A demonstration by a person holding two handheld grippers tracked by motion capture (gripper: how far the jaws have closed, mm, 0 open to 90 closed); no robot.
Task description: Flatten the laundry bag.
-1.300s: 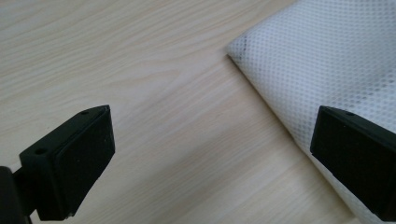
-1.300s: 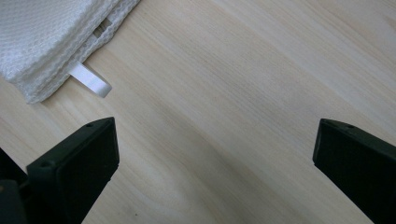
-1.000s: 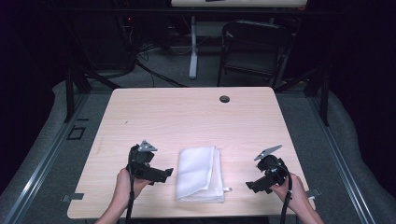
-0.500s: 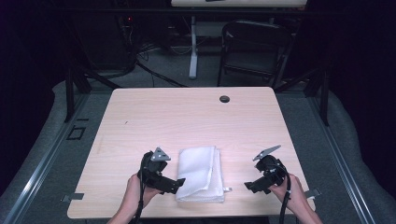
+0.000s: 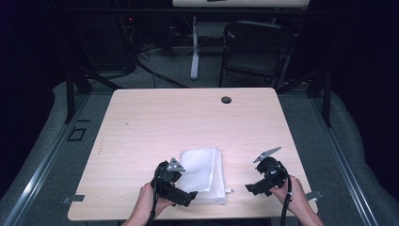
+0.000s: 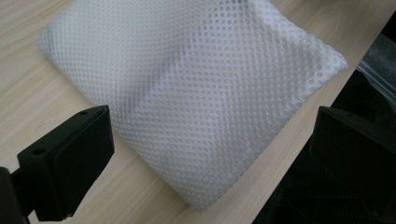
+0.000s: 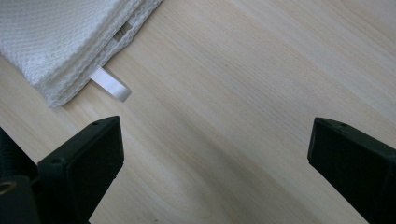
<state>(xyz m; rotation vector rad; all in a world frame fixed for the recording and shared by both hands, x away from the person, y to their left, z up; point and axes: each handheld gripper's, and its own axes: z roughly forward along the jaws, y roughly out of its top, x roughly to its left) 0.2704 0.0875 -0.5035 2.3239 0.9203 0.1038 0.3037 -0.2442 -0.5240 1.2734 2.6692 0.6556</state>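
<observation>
Folded white mesh cloth (image 5: pixel 203 175) sits at table's 6 o'clock edge. Left gripper (image 6: pixel 210 154) jaws wide, straddling its near corner to pinch it. Right gripper (image 5: pixel 251 188) at 3 o'clock, jaws wide, empty, likely waiting near the white tab (image 7: pixel 109 83).

The left tongs (image 5: pixel 188 197) have slid rightward (jaws wide) onto the folded mesh cloth's (image 5: pixel 203 173) near corner.

A folded white mesh cloth (image 5: pixel 203 175) lies flat on the pale wooden table, in the lower middle of the high view near the front edge. Its weave shows small round holes (image 6: pixel 201 93), and the stacked layers line up along one side. A short white ribbon loop (image 7: pixel 110 84) sticks out from its corner.
</observation>
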